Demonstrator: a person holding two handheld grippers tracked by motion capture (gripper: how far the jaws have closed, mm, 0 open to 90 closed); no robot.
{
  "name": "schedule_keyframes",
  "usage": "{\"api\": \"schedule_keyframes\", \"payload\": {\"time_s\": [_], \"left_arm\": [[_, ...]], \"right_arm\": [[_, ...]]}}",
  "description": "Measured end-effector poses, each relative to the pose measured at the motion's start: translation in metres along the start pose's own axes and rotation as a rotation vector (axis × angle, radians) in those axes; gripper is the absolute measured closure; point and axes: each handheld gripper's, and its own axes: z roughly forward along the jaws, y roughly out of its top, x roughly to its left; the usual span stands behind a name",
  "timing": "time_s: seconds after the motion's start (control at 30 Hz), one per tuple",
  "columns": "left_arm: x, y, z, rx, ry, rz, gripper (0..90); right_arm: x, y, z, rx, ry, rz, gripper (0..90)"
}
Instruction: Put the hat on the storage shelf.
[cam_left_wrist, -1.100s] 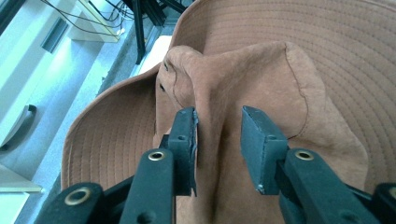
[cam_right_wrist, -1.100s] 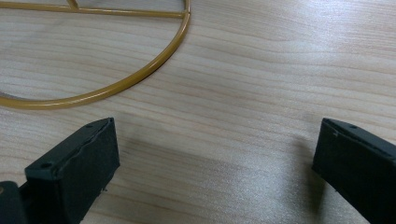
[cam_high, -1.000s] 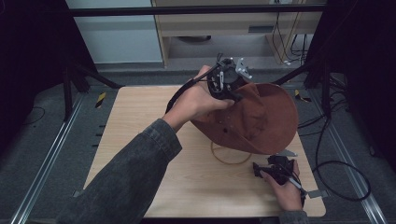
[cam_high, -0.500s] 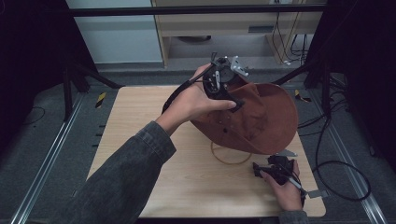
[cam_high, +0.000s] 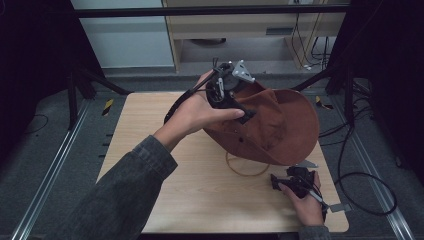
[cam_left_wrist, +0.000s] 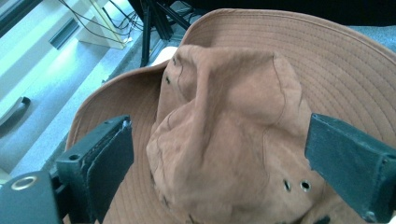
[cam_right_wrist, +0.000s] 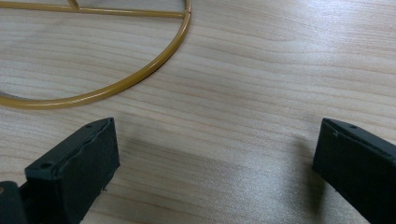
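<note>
- The hat (cam_left_wrist: 224, 126) is made of matt brown cloth, suede-like on the crown, with stitched rows on the brim.
- The table (cam_right_wrist: 261, 84) is finished in pale, smooth wood grain with a slight sheen.
- The ring (cam_right_wrist: 140, 74) appears to be glossy yellow-coated metal wire.
- The jaws are faced with matt black pads, possibly rubber.

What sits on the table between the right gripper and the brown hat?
In the high view, the gold wire ring lies on the wooden table between the right gripper and the brown hat. The right gripper view shows bare wood before its open jaws.
</note>
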Motion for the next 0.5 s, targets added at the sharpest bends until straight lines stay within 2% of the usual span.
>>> {"api": "schedule_keyframes", "payload": {"time_s": [0.1, 0.2, 0.4, 0.43, 0.5], "left_arm": [[0.003, -0.009, -0.009, -0.016, 0.005, 0.0, 7.0], [0.006, -0.021, -0.022, -0.039, 0.011, -0.022, 7.0], [0.013, -0.046, -0.036, -0.049, 0.036, -0.056, 6.6], [0.015, -0.049, -0.037, -0.053, 0.041, -0.063, 6.6], [0.017, -0.056, -0.041, -0.068, 0.046, -0.081, 6.7]], "right_arm": [[0.0, 0.0, 0.0, 0.0, 0.0, -0.001, 0.4], [0.0, 0.0, 0.0, -0.001, 0.0, -0.002, 0.4], [0.001, 0.0, 0.0, -0.002, -0.001, -0.002, 0.4], [0.002, 0.0, 0.0, 0.005, 0.001, 0.021, 0.4], [0.002, 0.0, 0.0, 0.005, 0.001, 0.021, 0.4]]}}
